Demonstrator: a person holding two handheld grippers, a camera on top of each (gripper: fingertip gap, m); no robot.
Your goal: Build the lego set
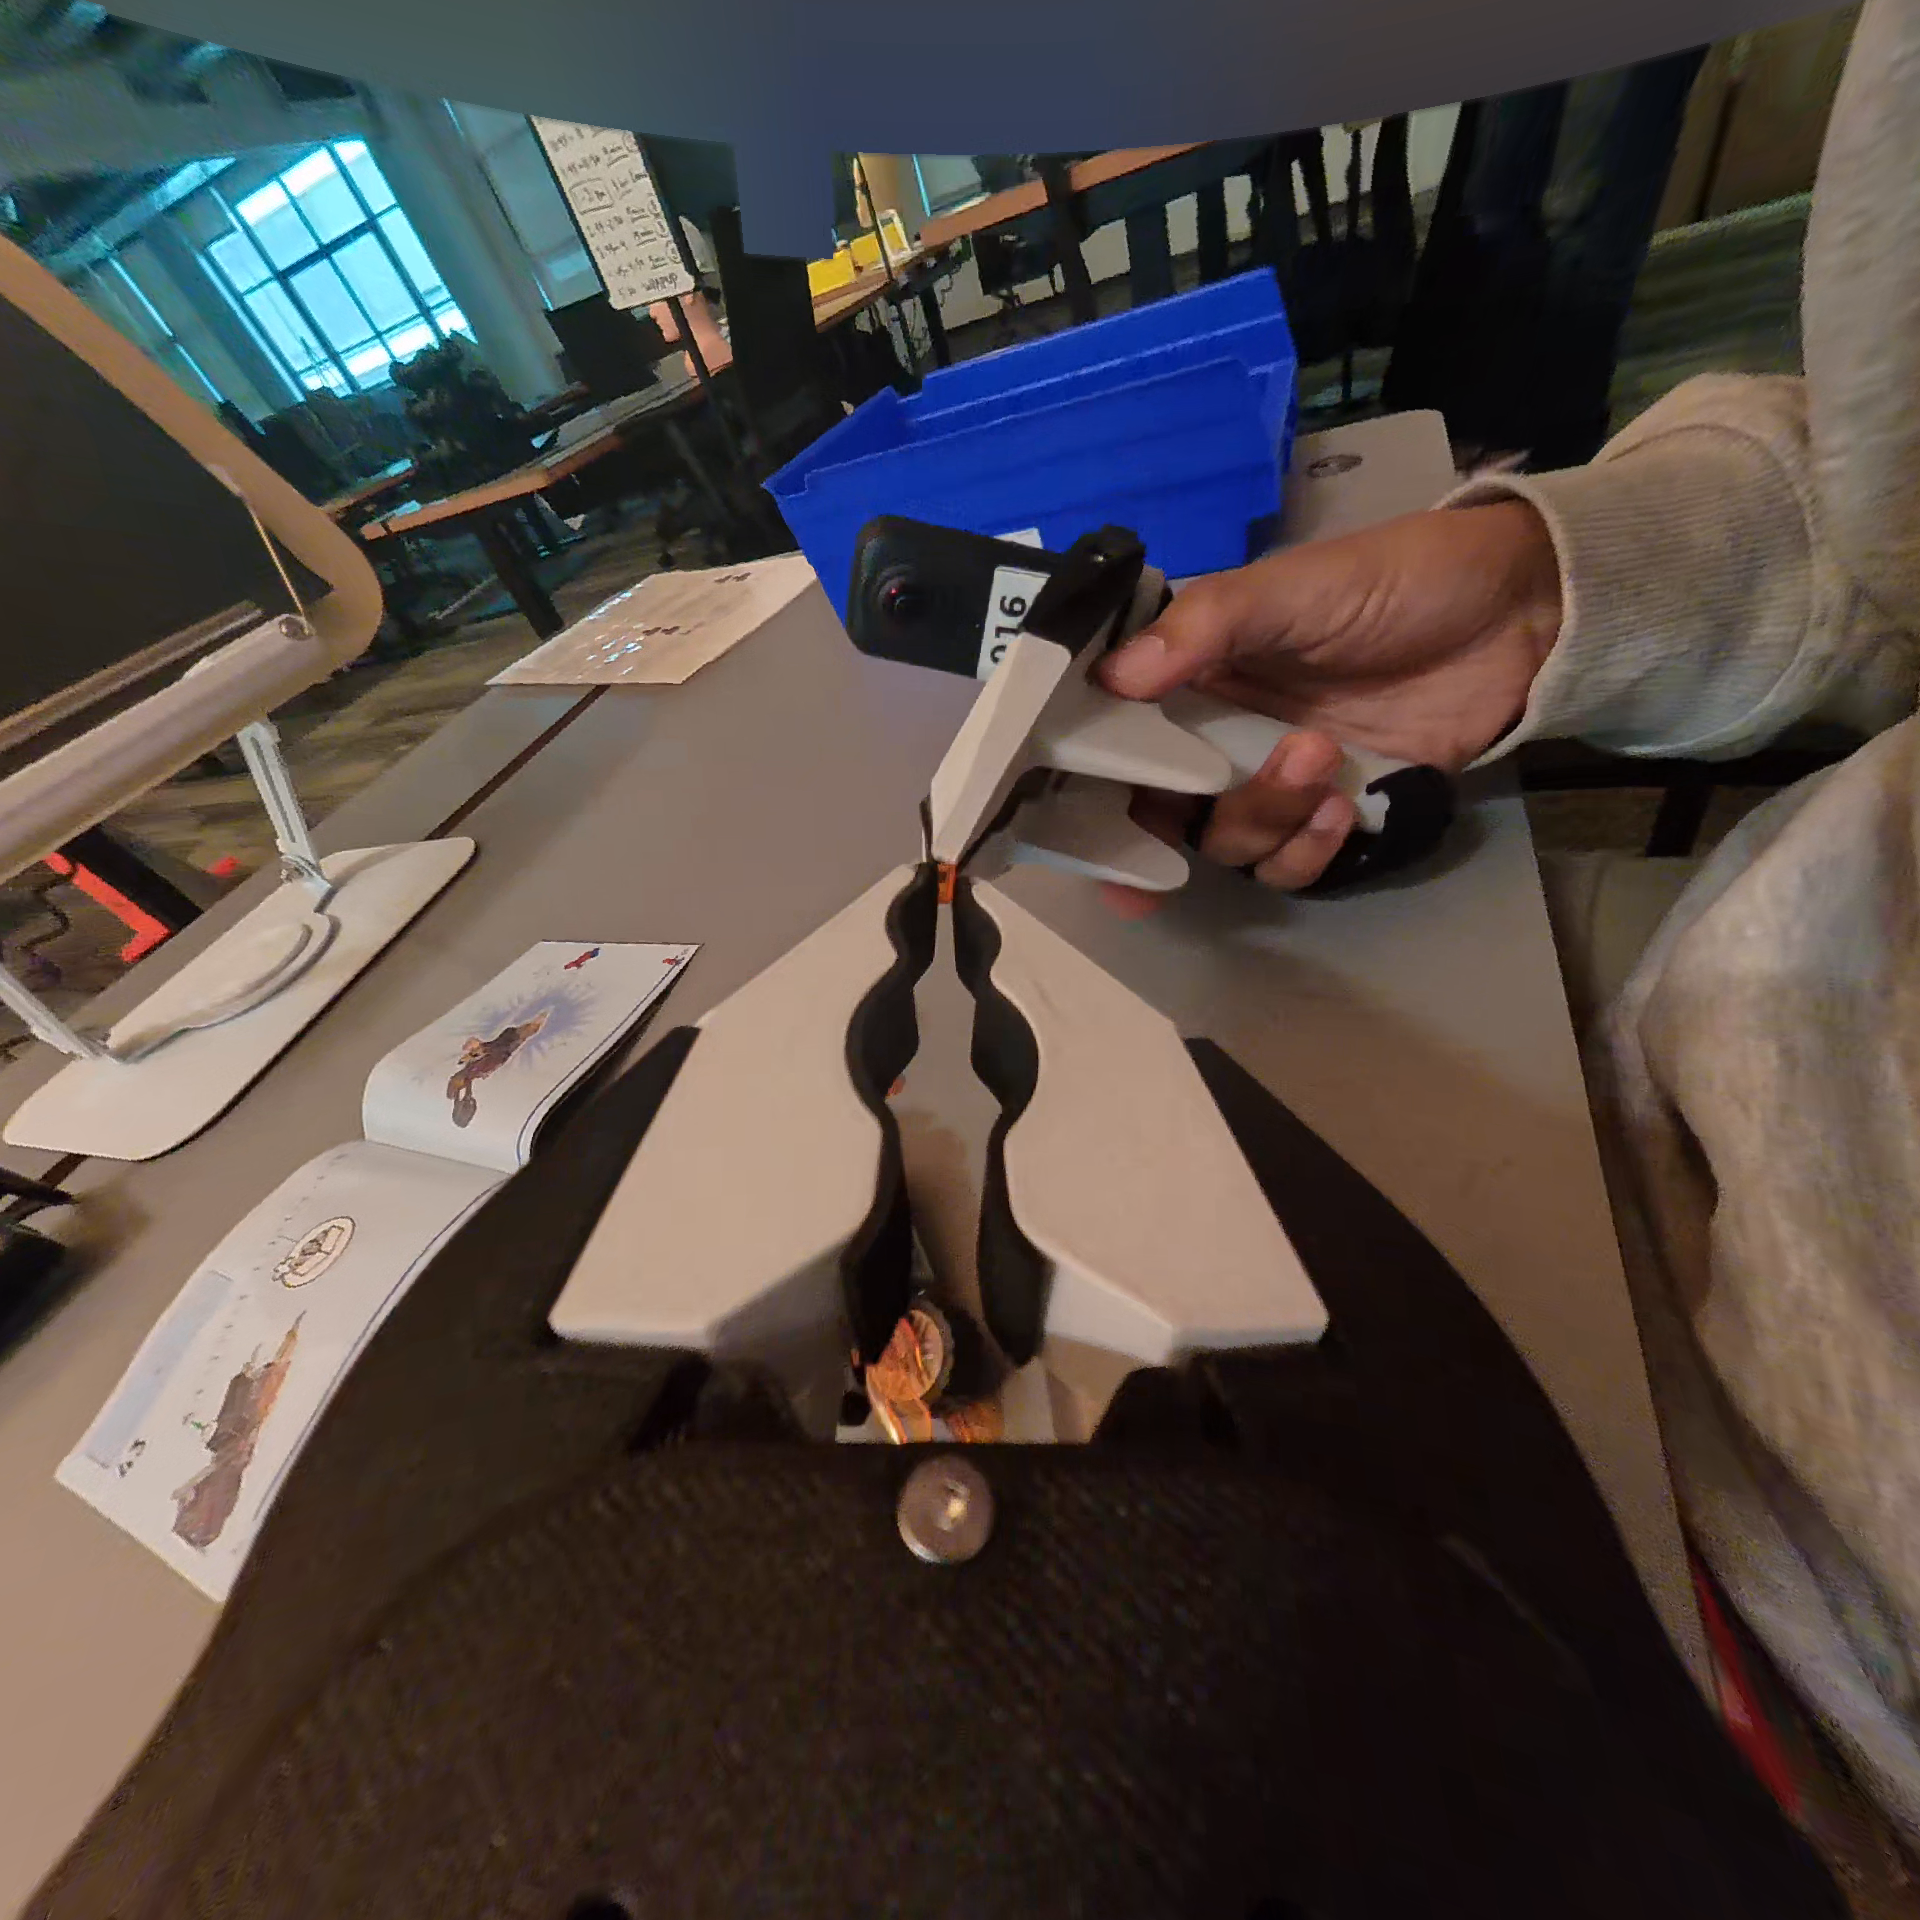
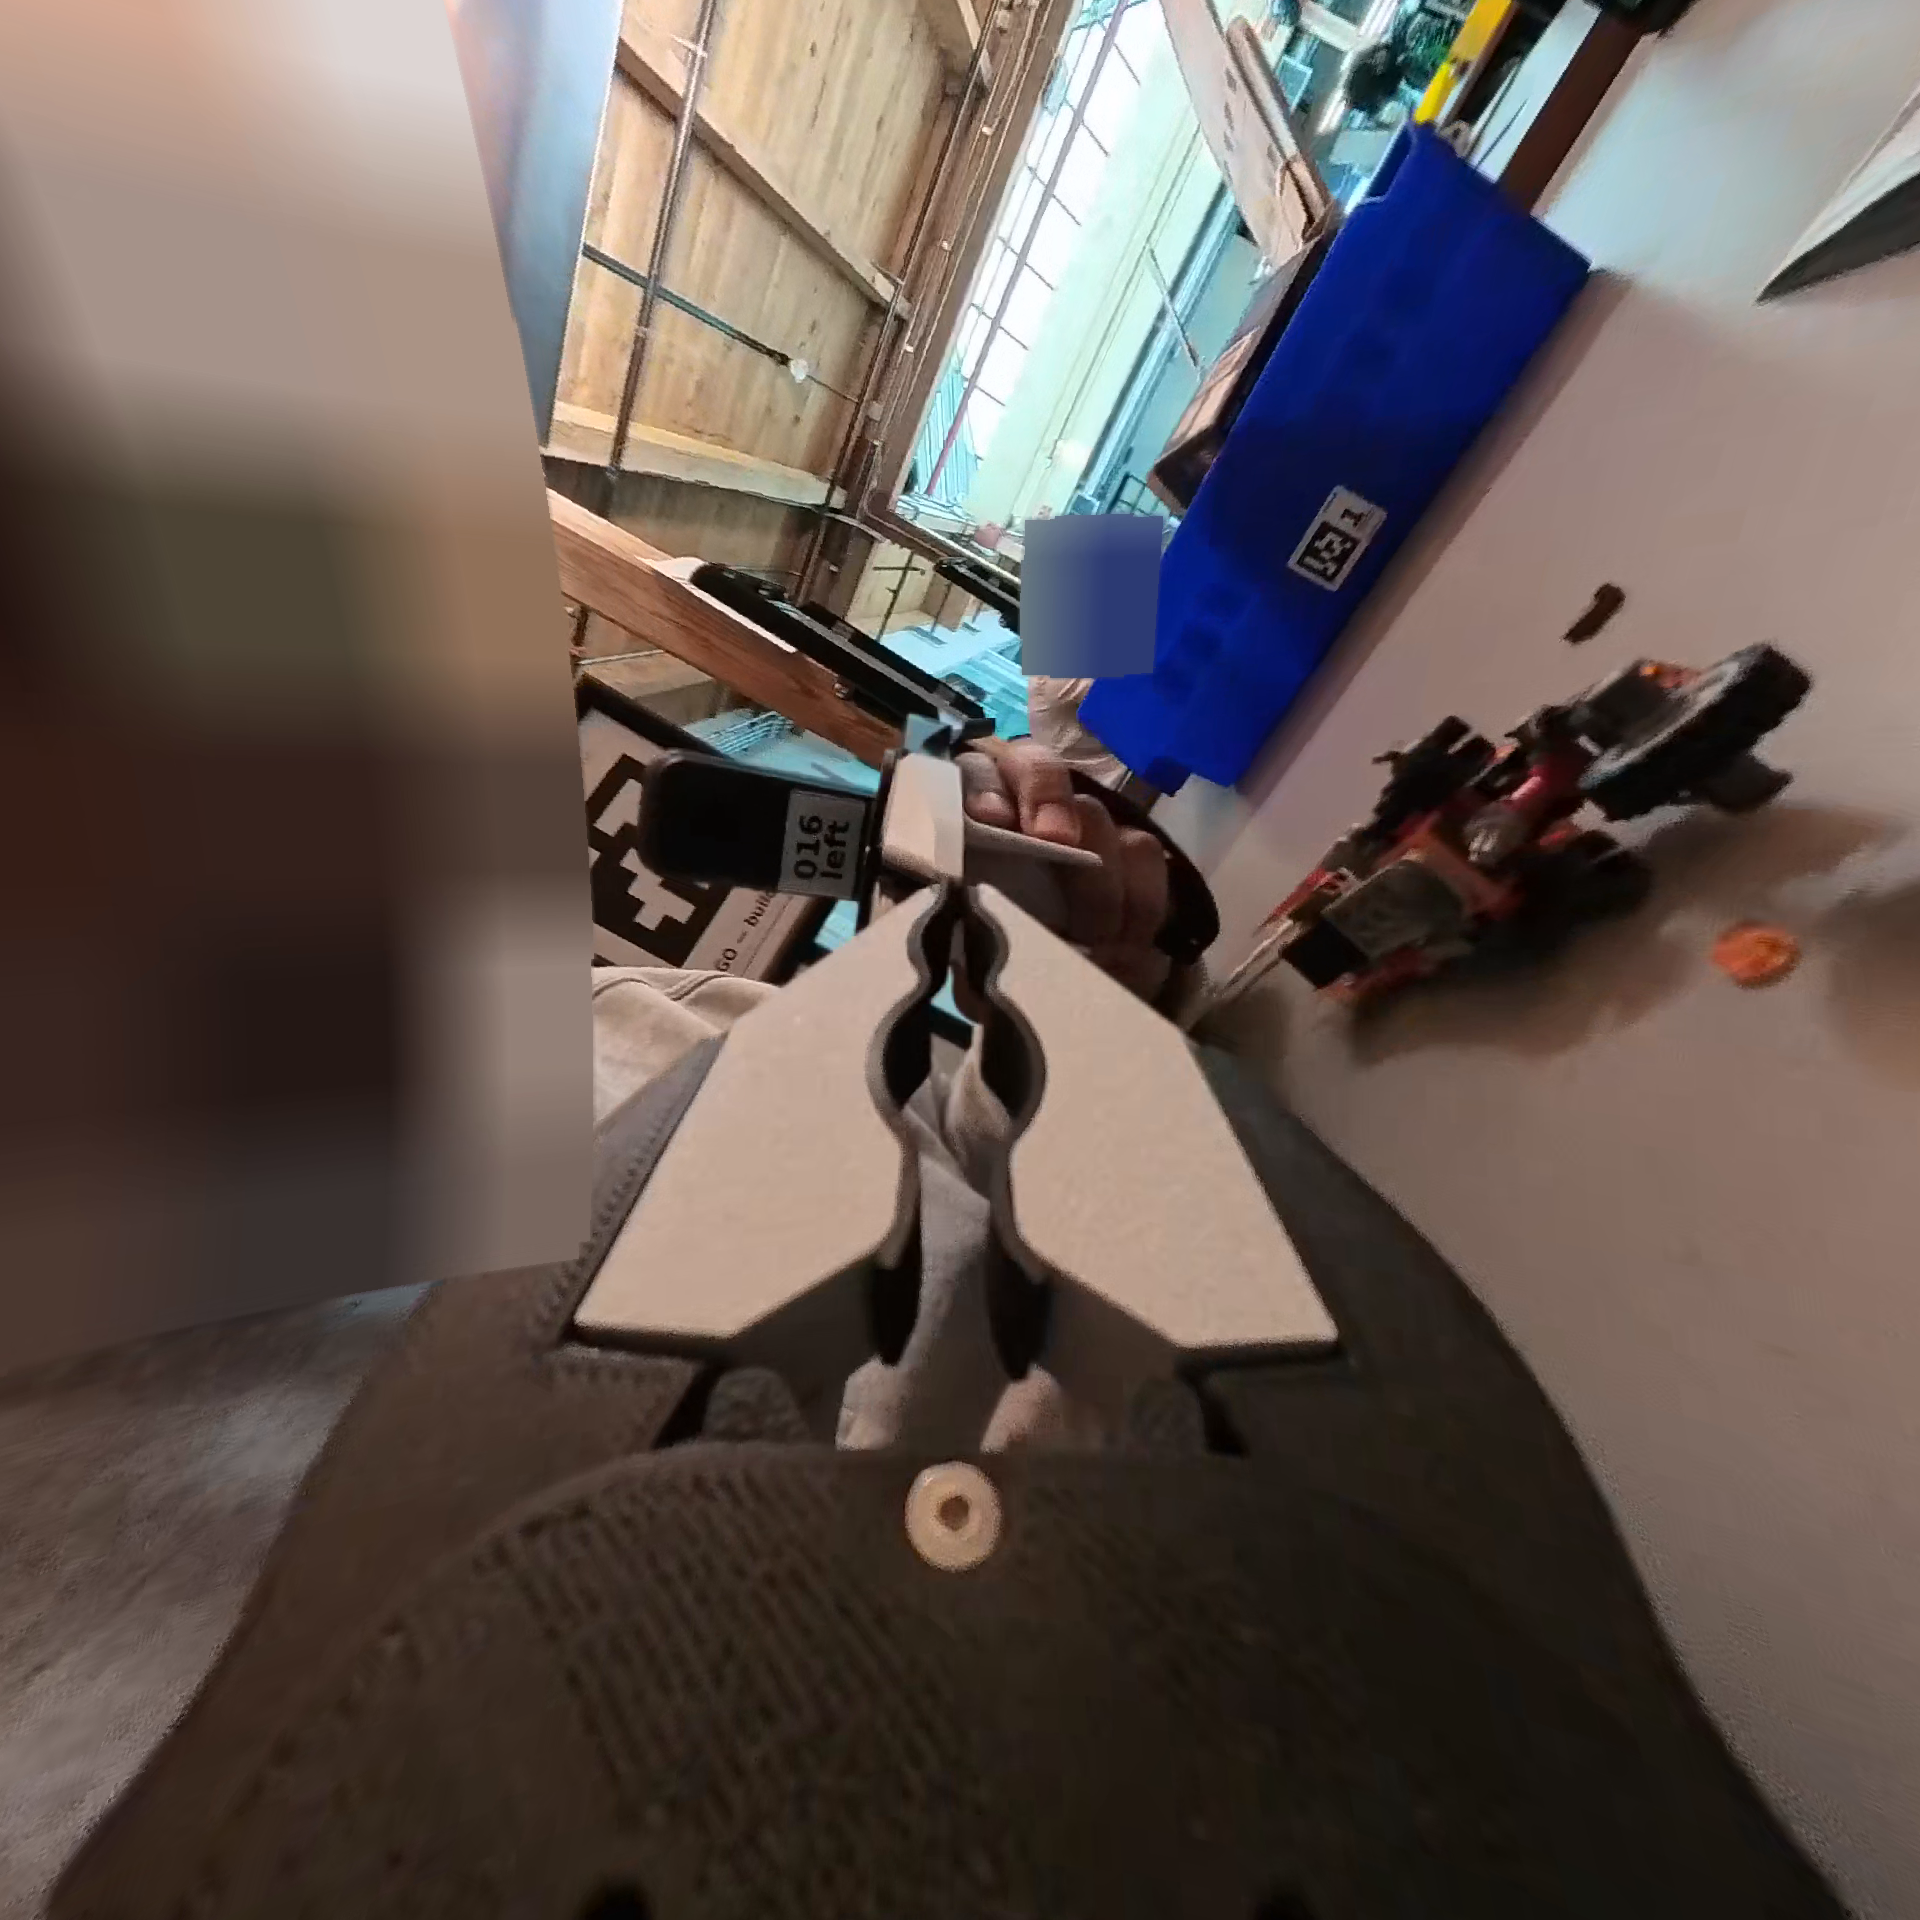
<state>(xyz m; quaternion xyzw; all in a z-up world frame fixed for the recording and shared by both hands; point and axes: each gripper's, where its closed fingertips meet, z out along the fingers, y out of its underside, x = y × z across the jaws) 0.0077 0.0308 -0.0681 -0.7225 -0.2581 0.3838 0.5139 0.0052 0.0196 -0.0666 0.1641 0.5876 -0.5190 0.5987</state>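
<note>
My left claw point(image 1: 943, 883) is nearly closed, its tips pinching a small orange piece point(image 1: 945, 881) held up above the desk point(image 1: 727, 748). My right claw point(image 1: 951, 844) comes in from the right with its tips drawn together too, and meets that same piece tip to tip with the left; in the right wrist view its tips point(image 2: 948, 902) stand against the left one, but whether the right claw truly grips the piece or only touches it I cannot tell. My right hand point(image 1: 1340, 675) is wrapped round its handle.

The half-built model point(image 2: 1538, 821), dark with red parts, sits on the desk in the right wrist view, well apart from both claws, with an orange disc point(image 2: 1756, 951) just beside it and a small dark piece point(image 2: 1593, 611) farther off. Some round orange pieces point(image 1: 914, 1371) show below the left claw, between its fingers.

The desk under the claws is bare grey. On the left lies an open instruction booklet point(image 1: 312, 1299) near the desk's edge, and beyond it a monitor stand's white base point(image 1: 260, 966). Far off sit a blue bin point(image 1: 1049, 457) and a loose sheet point(image 1: 655, 623).
</note>
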